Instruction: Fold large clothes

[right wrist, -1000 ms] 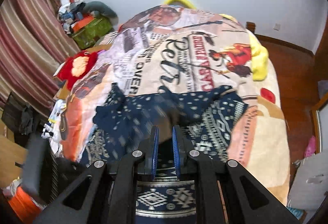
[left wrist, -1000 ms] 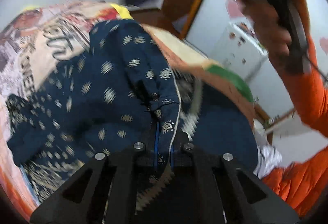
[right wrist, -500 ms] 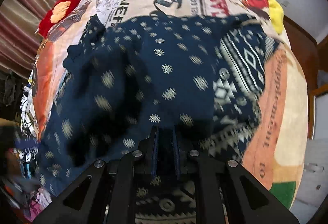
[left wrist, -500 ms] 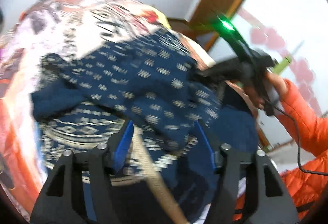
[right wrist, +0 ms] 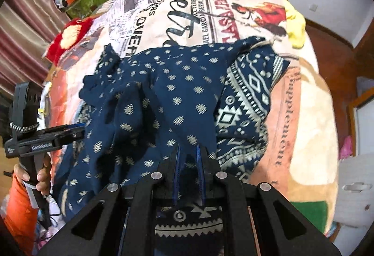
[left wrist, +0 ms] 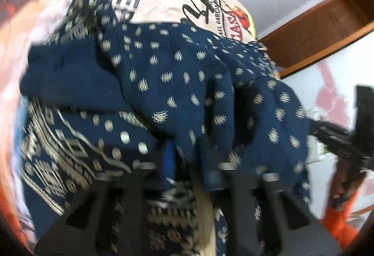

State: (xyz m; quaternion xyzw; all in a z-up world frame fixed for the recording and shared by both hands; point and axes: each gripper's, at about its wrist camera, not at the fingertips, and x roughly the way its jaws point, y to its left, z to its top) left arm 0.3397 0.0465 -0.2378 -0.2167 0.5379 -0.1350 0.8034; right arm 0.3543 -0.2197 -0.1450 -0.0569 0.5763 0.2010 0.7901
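In the left wrist view, blurred by motion, the navy garment [left wrist: 177, 82] lay heaped over the left gripper [left wrist: 189, 157]; cloth hid one finger, so whether it pinched the fabric could not be told. A loose hold there might let the fold slump into a bunch. In the right wrist view, the right gripper [right wrist: 188, 157] had its blue pads a narrow gap apart with the garment's spotted layer drawn down between them, apparently gripped, above the printed blanket [right wrist: 303, 115]. Uneven pulling could skew the fold.
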